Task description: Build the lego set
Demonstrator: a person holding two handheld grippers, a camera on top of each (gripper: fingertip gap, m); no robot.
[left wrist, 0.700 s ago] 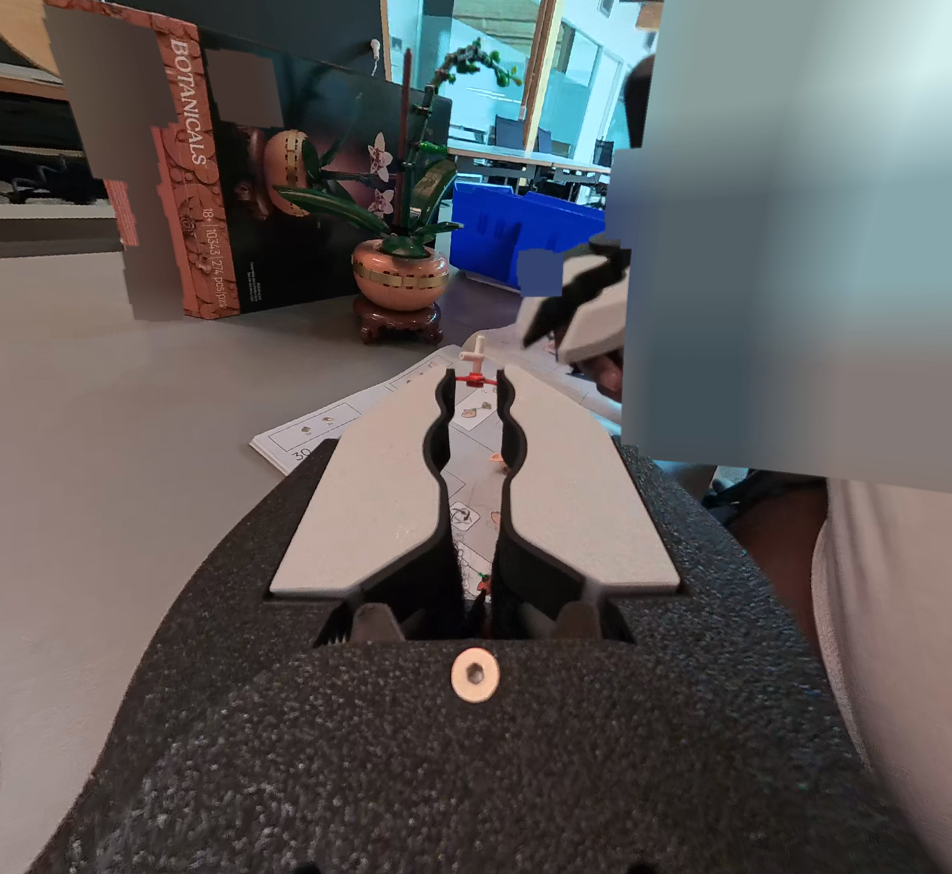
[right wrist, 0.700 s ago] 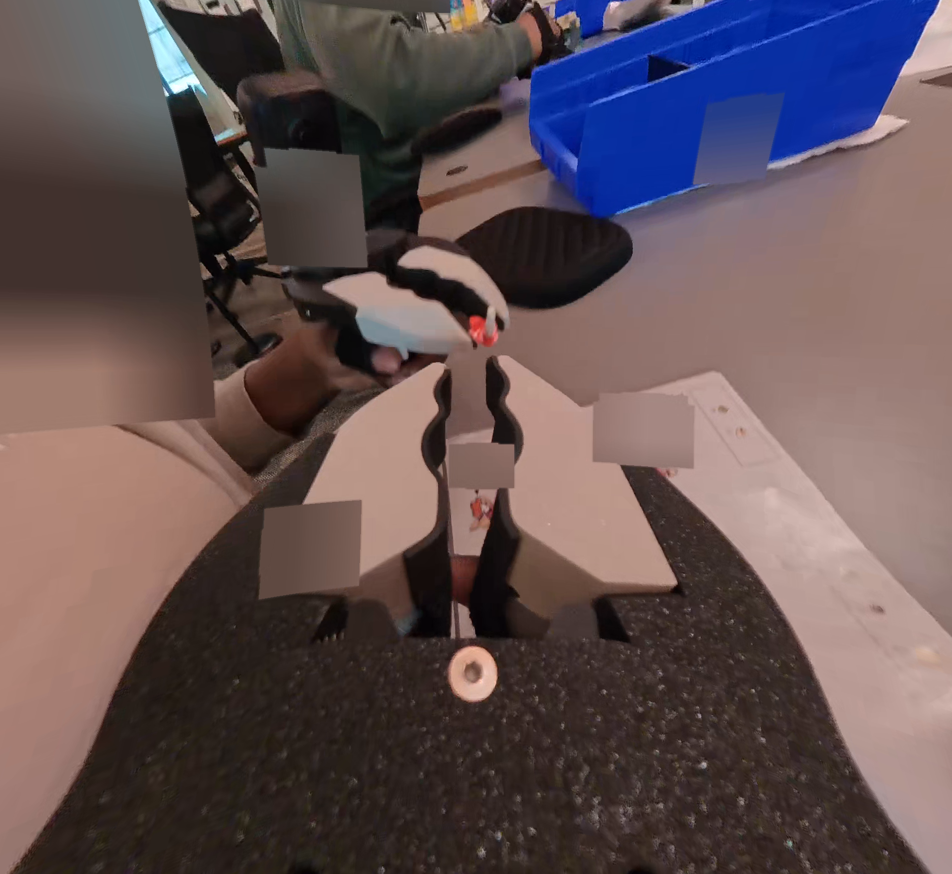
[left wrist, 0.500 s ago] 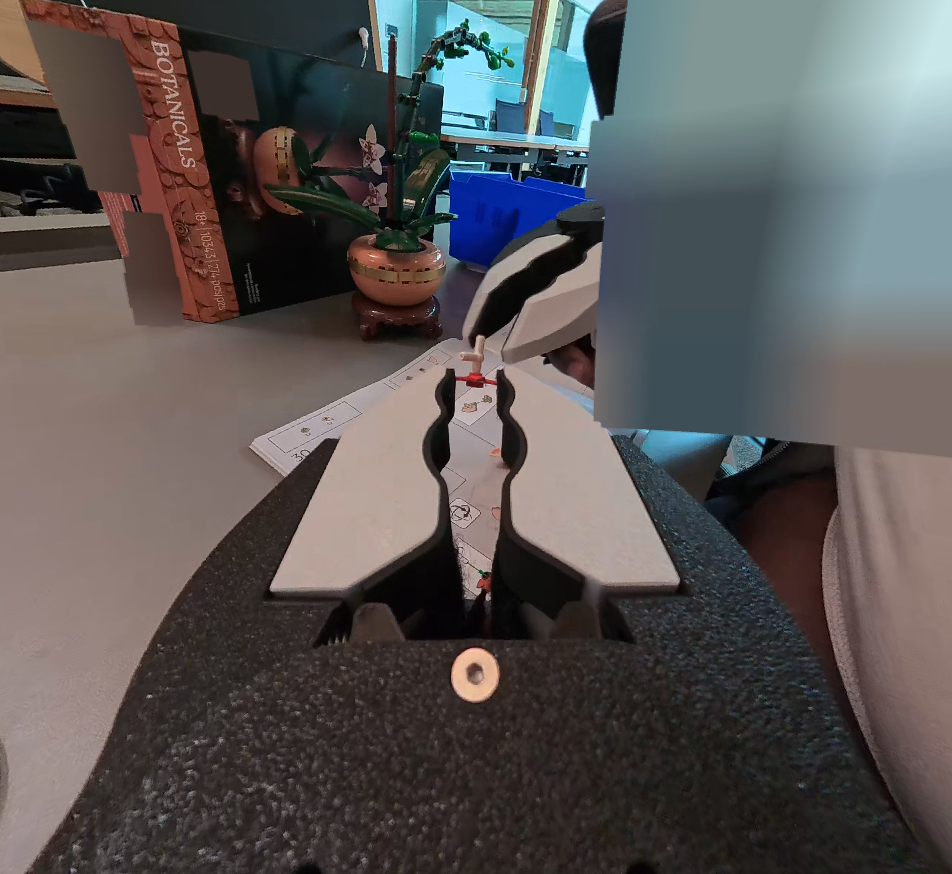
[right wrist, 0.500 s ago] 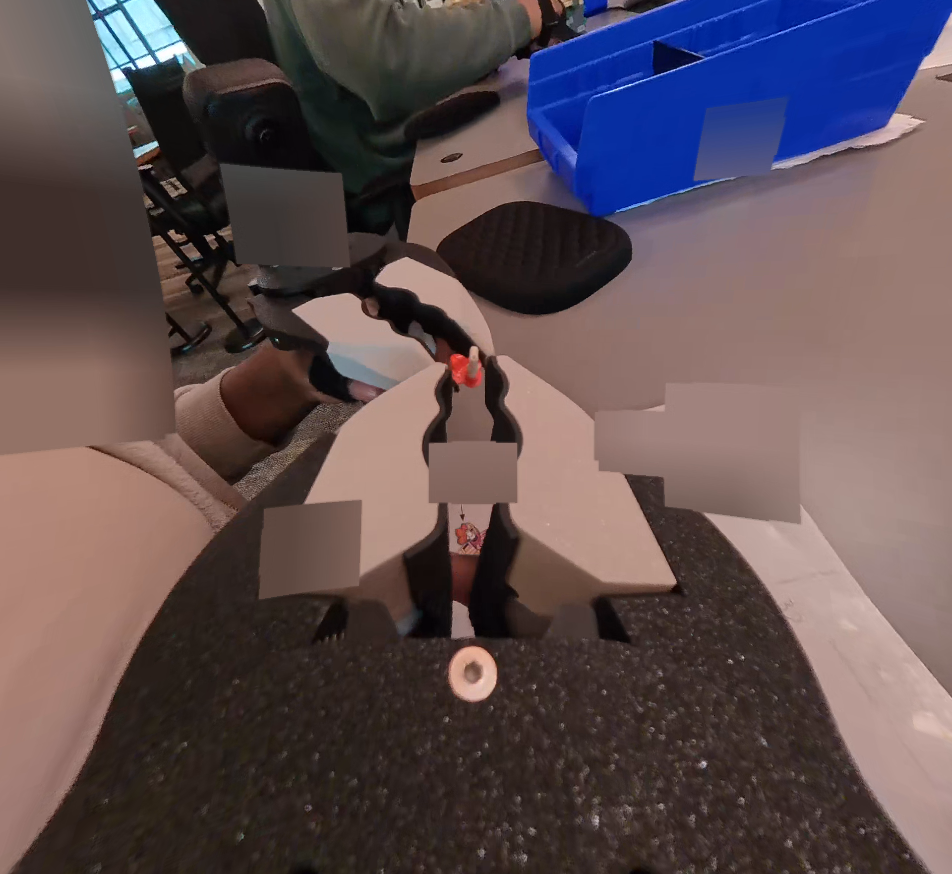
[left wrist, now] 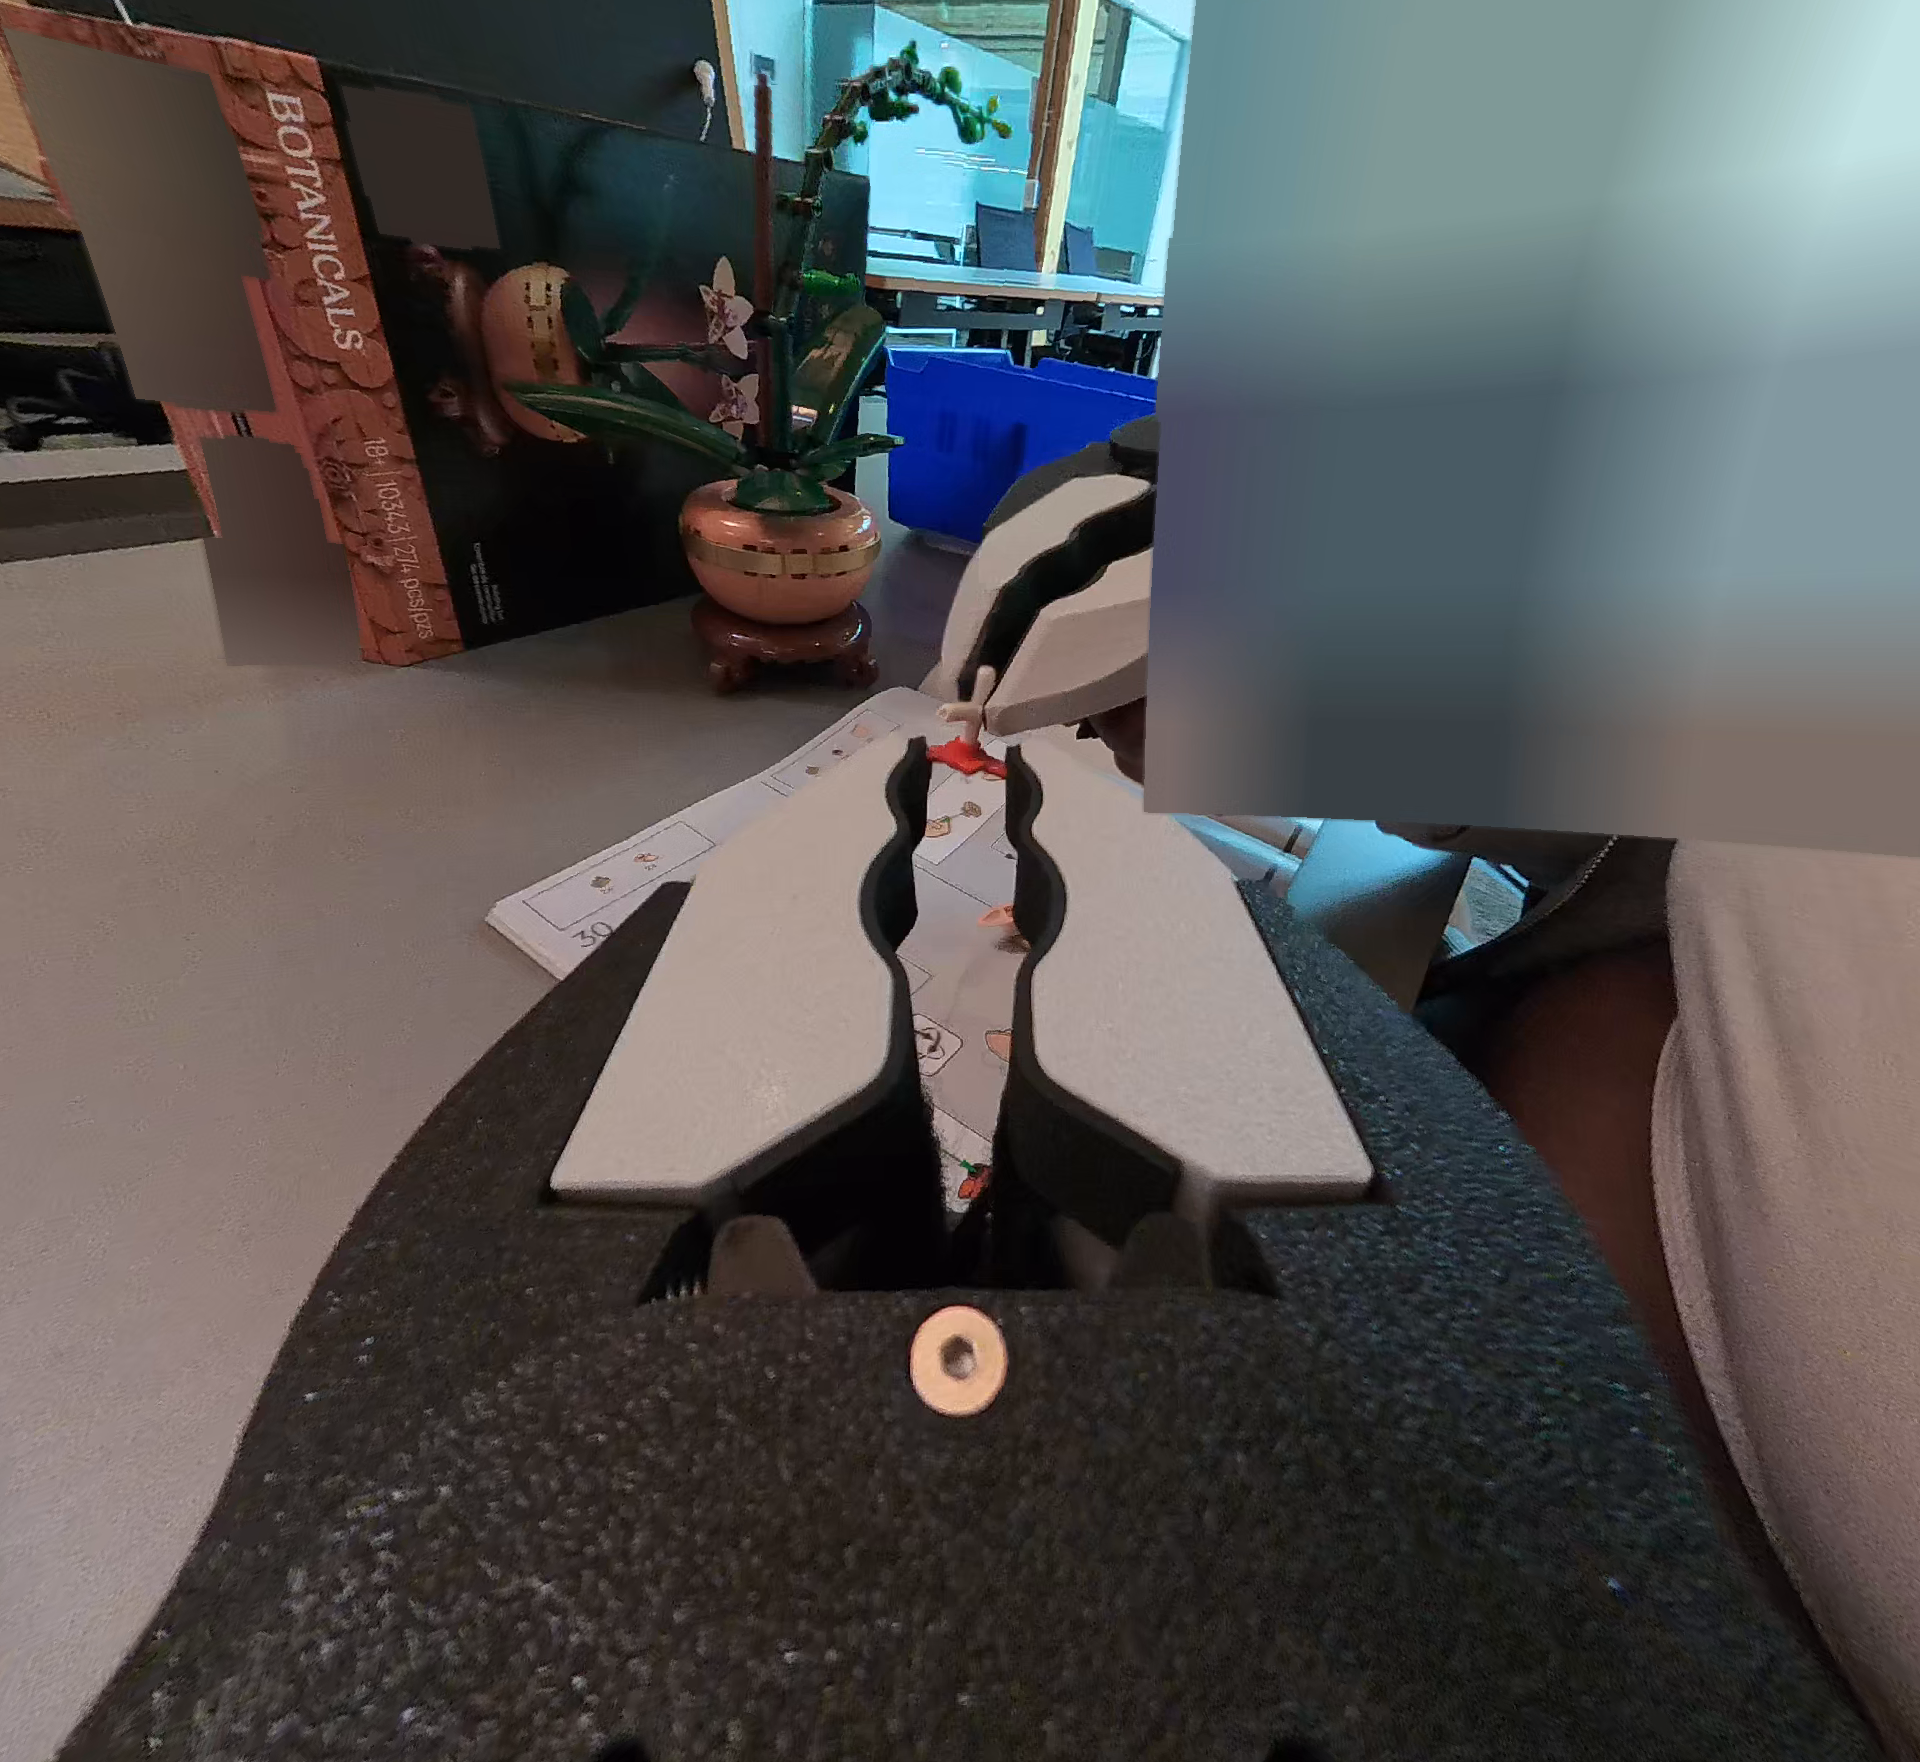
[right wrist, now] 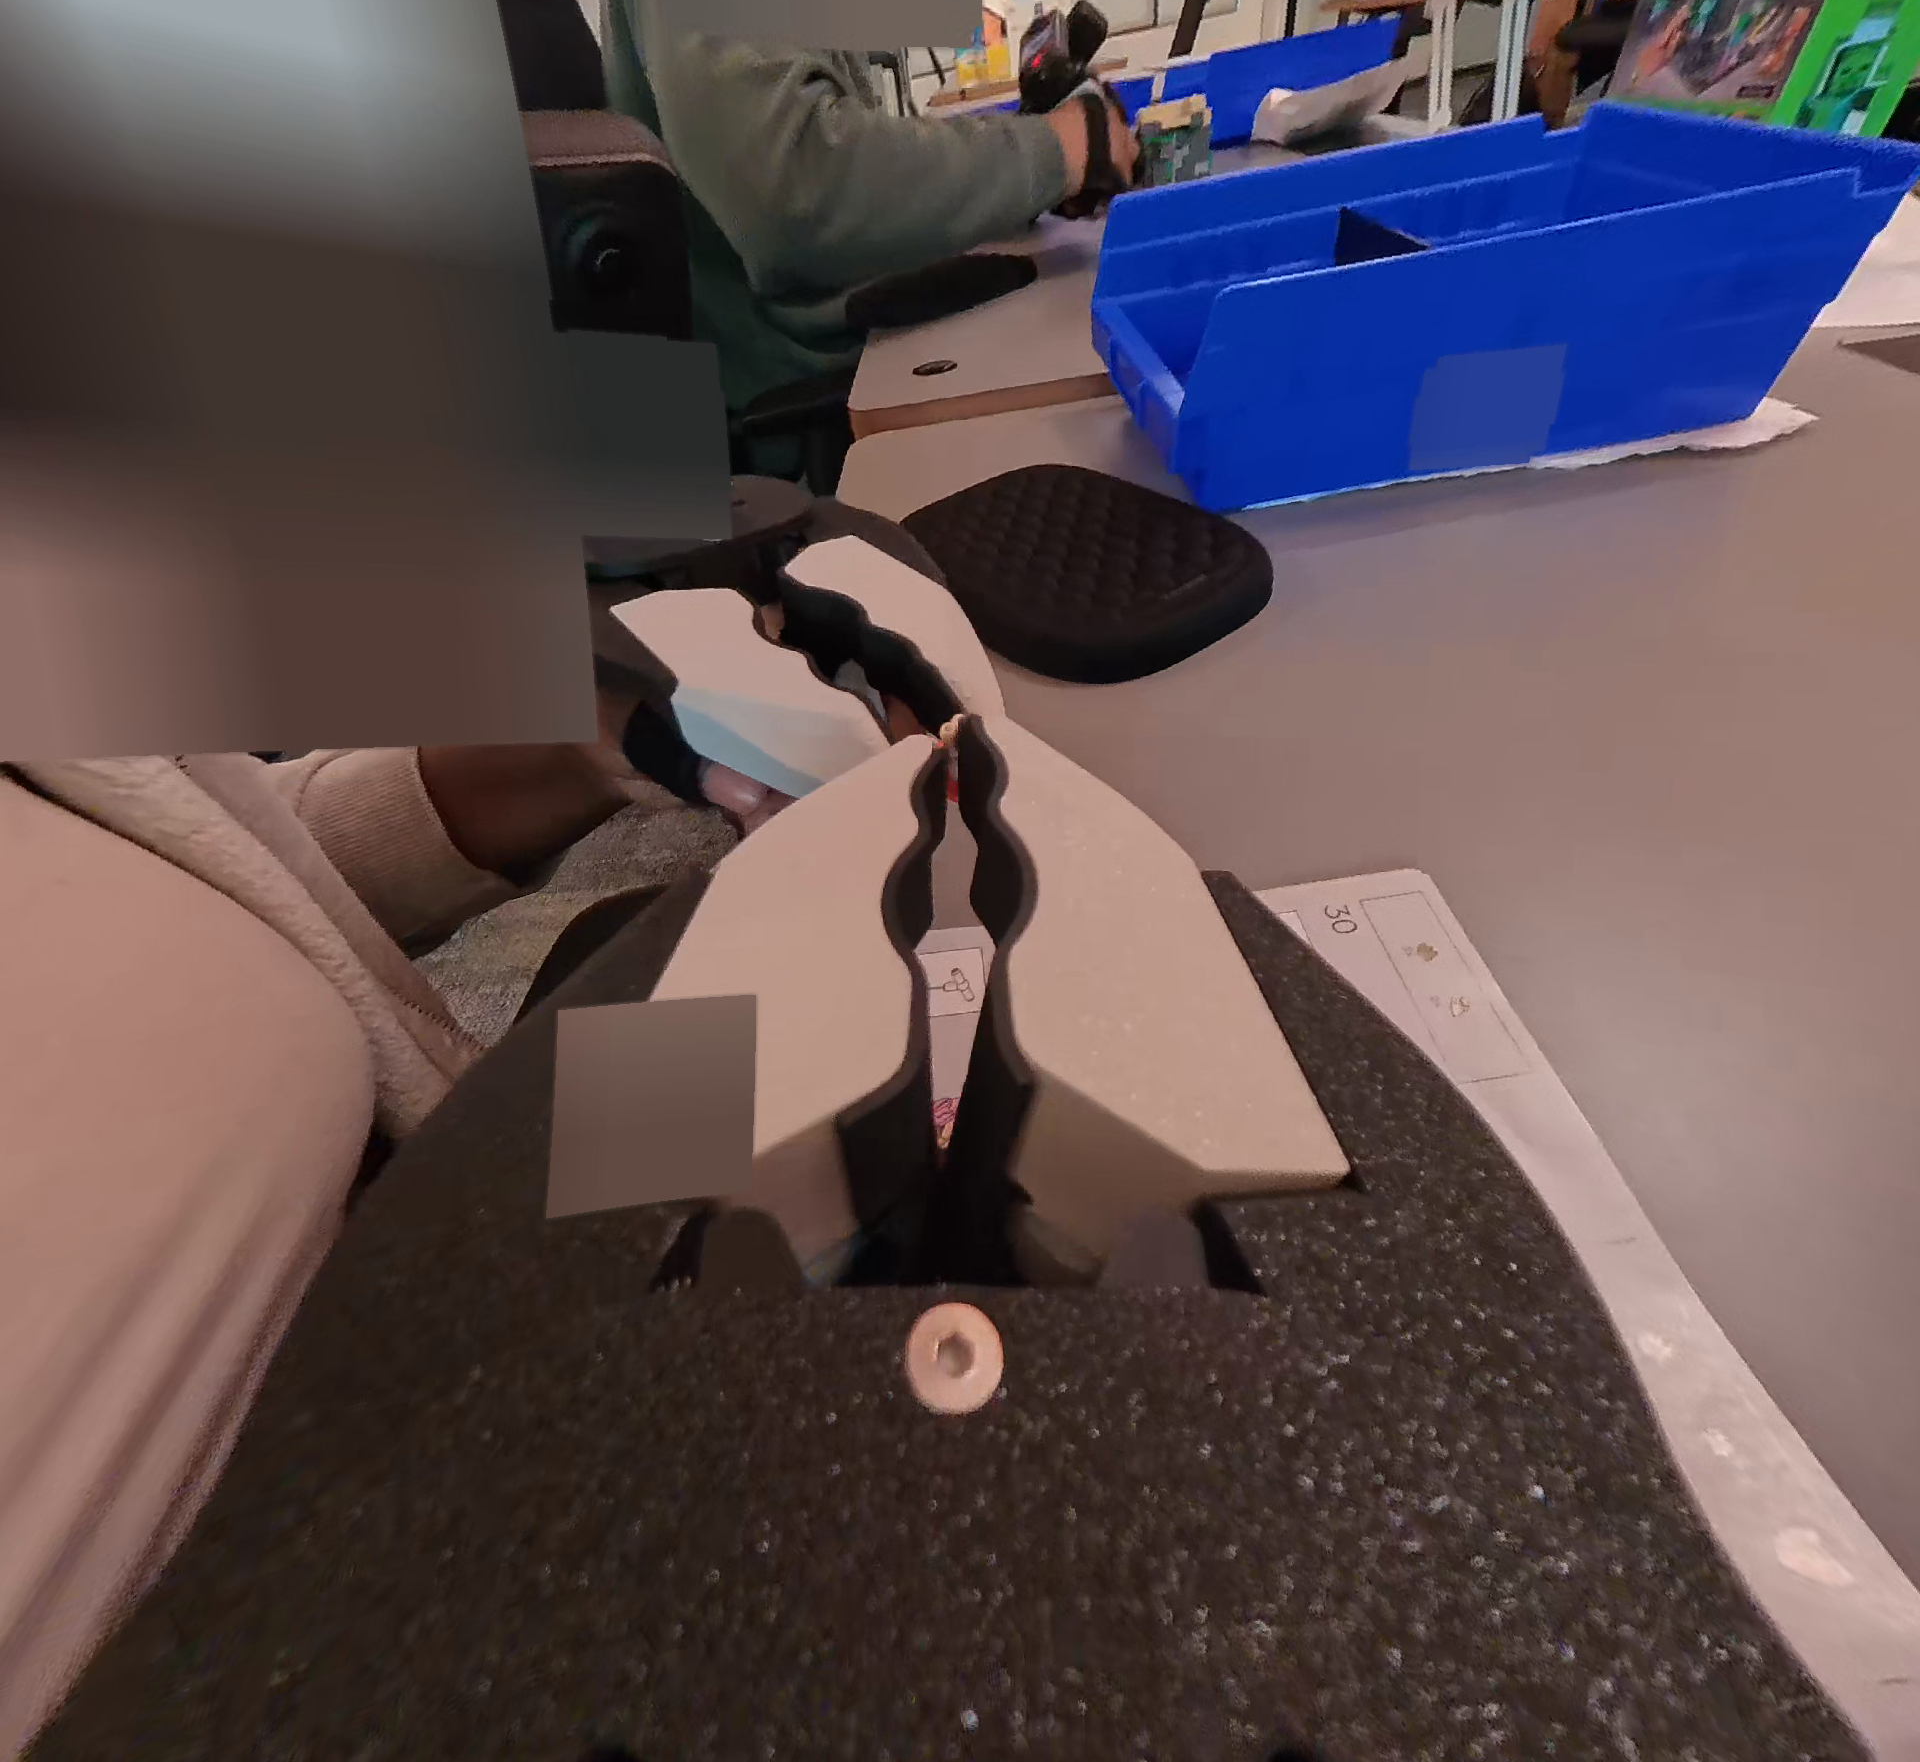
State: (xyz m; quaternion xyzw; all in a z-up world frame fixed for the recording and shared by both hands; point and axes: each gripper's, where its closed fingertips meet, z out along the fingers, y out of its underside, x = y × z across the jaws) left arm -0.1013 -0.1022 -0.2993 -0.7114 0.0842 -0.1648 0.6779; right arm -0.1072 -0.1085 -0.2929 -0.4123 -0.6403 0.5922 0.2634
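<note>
My left gripper [left wrist: 964, 758] is shut on a small red lego piece [left wrist: 966, 756] with a white cross-shaped stem [left wrist: 974, 702] standing up from it, held above the instruction booklet [left wrist: 644, 881]. My right gripper [left wrist: 982, 710] comes in from the upper right and its tips meet that stem. In the right wrist view my right gripper [right wrist: 951, 748] has its jaws nearly together on the white stem [right wrist: 951, 728], with a bit of the red piece [right wrist: 948, 770] below. The left gripper [right wrist: 831, 652] lies just behind it.
A lego orchid in a pink pot [left wrist: 779, 559] stands in front of the set's box [left wrist: 416, 382]. A blue bin [right wrist: 1455, 341] and a black pad [right wrist: 1091, 569] lie on the grey table [right wrist: 1507, 725]. The booklet [right wrist: 1455, 985] lies under my right gripper. A person in a green sleeve [right wrist: 831, 154] sits at another table.
My right gripper has moved in to the left gripper's tips and narrowed its jaws onto the white stem. The left gripper has kept hold of the red piece.
</note>
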